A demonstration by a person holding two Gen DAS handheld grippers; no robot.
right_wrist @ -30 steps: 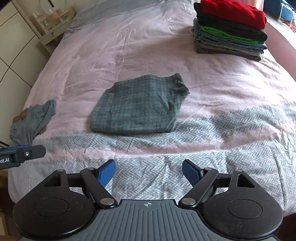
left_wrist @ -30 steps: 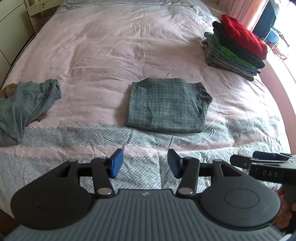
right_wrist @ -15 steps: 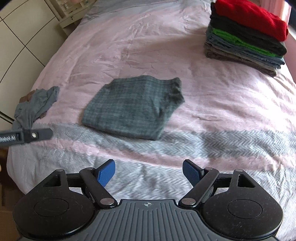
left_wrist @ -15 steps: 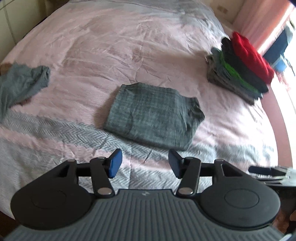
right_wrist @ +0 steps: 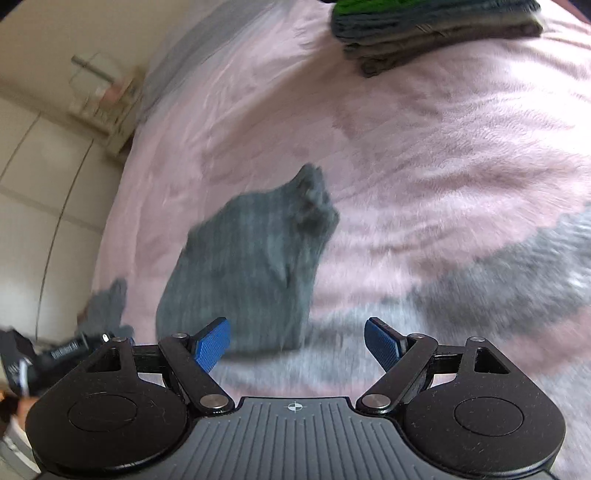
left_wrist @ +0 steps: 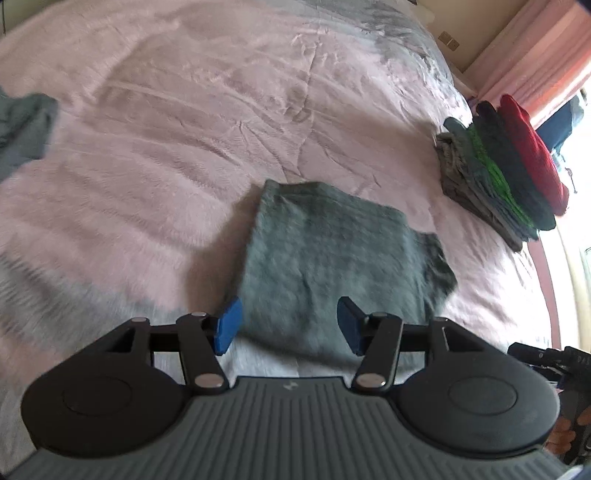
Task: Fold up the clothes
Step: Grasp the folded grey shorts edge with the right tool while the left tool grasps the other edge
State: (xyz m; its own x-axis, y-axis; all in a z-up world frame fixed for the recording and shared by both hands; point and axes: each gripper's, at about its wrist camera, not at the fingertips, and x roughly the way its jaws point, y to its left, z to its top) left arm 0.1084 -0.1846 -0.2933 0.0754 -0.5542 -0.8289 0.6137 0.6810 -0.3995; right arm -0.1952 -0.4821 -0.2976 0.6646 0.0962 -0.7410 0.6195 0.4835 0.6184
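Two claws hang over a bed [left_wrist: 184, 122] covered in a pink quilt with a grey patterned band near its foot. Both pictures are blurred.

Left claw [left_wrist: 288, 325]: its blue pads are spread apart with nothing between them. It sits just above the near edge of a folded grey checked garment [left_wrist: 332, 254], which lies flat on the bed, partly over the grey band. Whether the pads touch the cloth cannot be told.

Right claw [right_wrist: 297, 343]: its pads are also spread wide and empty. It hovers near the same folded garment [right_wrist: 251, 273], at the garment's near right corner, over the grey band. The left pad lies in front of the garment's near edge; the right pad is over bare quilt.

Beyond the folded garment and to its right, near the bed's far right edge, stands a stack of folded clothes [left_wrist: 498, 173]: grey and blue pieces at the bottom, a bright green one, a dark one, and a red one on top. In the right view only the stack's lower layers [right_wrist: 424, 33] show.

Well to the left of the folded garment, at the bed's left edge, lies a crumpled grey-blue garment [left_wrist: 26, 129], unfolded.

Pink curtains [left_wrist: 535, 55] hang behind the stack.
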